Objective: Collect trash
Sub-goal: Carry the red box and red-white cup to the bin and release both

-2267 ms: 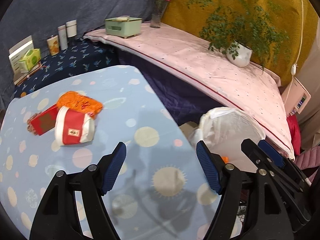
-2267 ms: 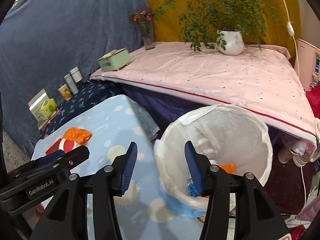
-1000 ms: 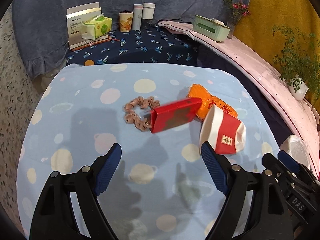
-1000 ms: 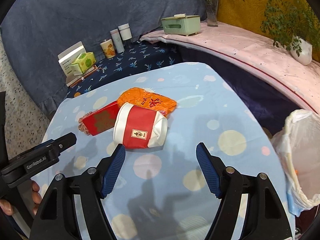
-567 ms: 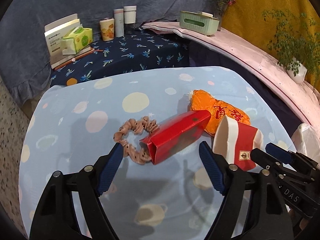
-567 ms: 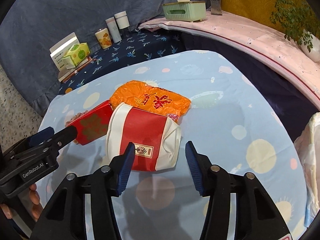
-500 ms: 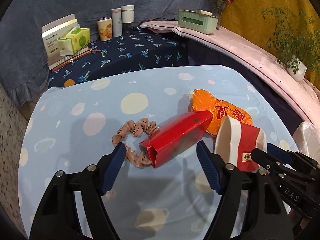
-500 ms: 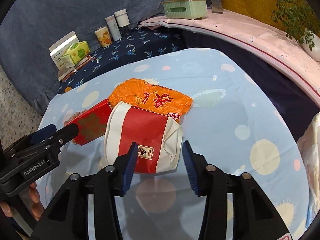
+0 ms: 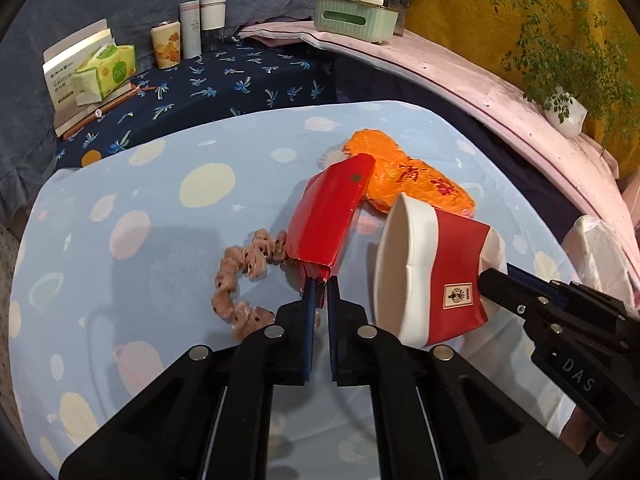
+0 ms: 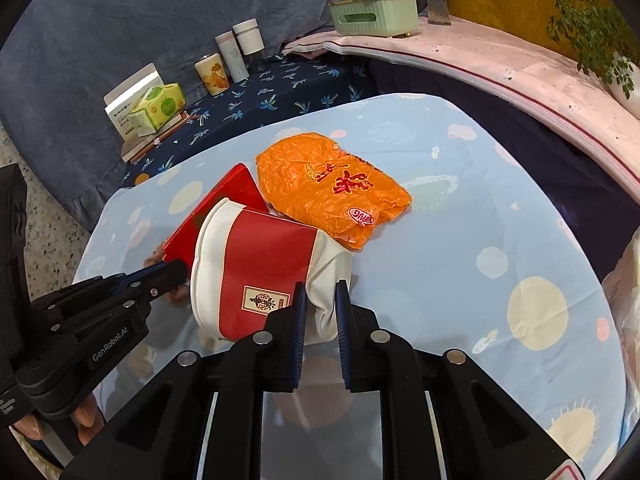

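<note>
My left gripper (image 9: 319, 285) is shut on the near end of a flat red carton (image 9: 330, 210) and tilts it up off the round table. My right gripper (image 10: 321, 294) is shut on the crushed white base of a red-and-white paper cup (image 10: 256, 270), which lies on its side; the cup also shows in the left wrist view (image 9: 430, 264). An orange plastic wrapper (image 10: 332, 186) lies on the cloth just behind both. The left gripper shows in the right wrist view (image 10: 168, 272), beside the cup's rim.
A pink scrunchie (image 9: 240, 280) lies left of the carton. The white-lined trash bin (image 9: 600, 252) stands past the table's right edge. A dark blue bench holds a tissue box (image 9: 104, 70) and tins (image 9: 164, 46). A pink shelf carries a green box (image 9: 354, 16) and a potted plant (image 9: 564, 110).
Both grippers moved in and closed: the left on the red carton, the right on the cup's base. The carton's far end has lifted and turned more upright.
</note>
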Demonstrator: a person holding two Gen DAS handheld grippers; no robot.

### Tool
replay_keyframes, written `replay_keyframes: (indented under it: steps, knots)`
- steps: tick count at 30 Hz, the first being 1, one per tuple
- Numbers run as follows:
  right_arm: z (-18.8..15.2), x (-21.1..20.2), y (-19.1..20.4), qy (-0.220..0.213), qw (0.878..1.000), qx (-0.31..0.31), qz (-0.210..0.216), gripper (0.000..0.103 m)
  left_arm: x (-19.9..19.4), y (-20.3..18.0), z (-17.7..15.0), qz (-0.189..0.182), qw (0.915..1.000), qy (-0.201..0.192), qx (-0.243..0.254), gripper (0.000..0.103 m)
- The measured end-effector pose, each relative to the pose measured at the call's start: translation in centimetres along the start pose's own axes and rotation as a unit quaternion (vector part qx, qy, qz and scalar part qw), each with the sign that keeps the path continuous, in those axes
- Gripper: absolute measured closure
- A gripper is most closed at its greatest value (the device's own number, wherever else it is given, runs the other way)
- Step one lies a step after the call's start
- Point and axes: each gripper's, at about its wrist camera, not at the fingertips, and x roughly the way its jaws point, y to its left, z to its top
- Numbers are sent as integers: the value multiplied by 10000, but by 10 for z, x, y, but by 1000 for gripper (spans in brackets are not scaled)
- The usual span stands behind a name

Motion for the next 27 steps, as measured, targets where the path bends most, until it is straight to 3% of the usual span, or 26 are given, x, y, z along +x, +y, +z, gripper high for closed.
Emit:
replay_keyframes:
  steps: [13,27]
  knots:
    - [2,-56,-23,-459,9988,169,-48,89,-45,-32,-10,-246,9989,-249,-317,103]
    - [7,-133,-73,-1051,9932,483,-125,89,-98,-119,5,-552,9963,-666,3,103]
